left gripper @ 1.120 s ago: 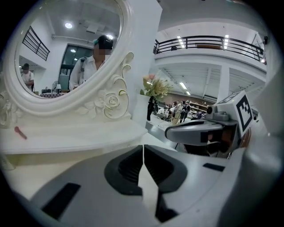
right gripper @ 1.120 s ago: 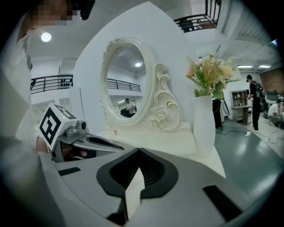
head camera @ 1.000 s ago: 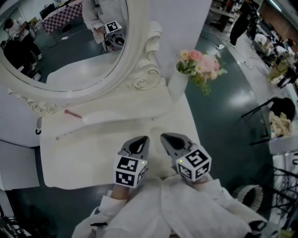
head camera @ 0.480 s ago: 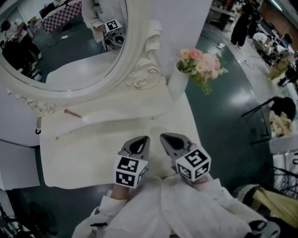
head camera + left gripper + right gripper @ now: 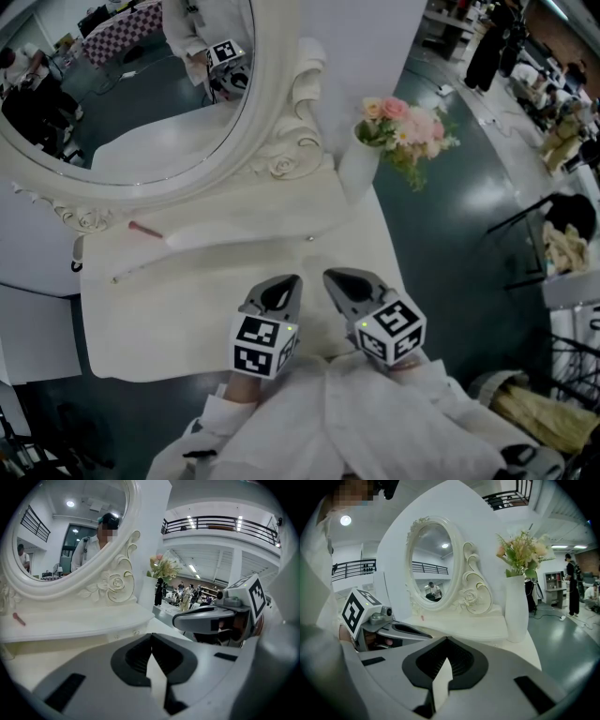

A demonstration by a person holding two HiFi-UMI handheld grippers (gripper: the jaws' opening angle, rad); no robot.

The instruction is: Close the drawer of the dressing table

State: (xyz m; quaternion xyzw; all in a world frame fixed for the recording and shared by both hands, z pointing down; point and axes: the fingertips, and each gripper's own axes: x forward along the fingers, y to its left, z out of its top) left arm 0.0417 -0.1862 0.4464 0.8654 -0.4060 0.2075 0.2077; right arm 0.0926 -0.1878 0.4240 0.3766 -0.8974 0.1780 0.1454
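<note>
The white dressing table [image 5: 169, 319] with its oval mirror [image 5: 141, 84] fills the head view. A raised shelf [image 5: 253, 220] under the mirror has a drawer front with small knobs [image 5: 136, 632]; it looks flush, with no open drawer showing. My left gripper [image 5: 294, 278] and right gripper [image 5: 327, 275] hover side by side over the table's near edge, pointing at the mirror. Both are shut with nothing between the jaws, as the left gripper view [image 5: 151, 635] and the right gripper view [image 5: 446, 639] confirm. Any drawer below the tabletop's front edge is hidden by my arms.
A white vase [image 5: 356, 169] of pink flowers [image 5: 405, 129] stands at the table's back right corner. A small pink stick [image 5: 145, 230] and a thin rod [image 5: 141, 270] lie at the left. Dark floor surrounds the table; a black stand [image 5: 539, 220] and people are at the right.
Neither gripper has moved. Only people and things in the background at the right have shifted.
</note>
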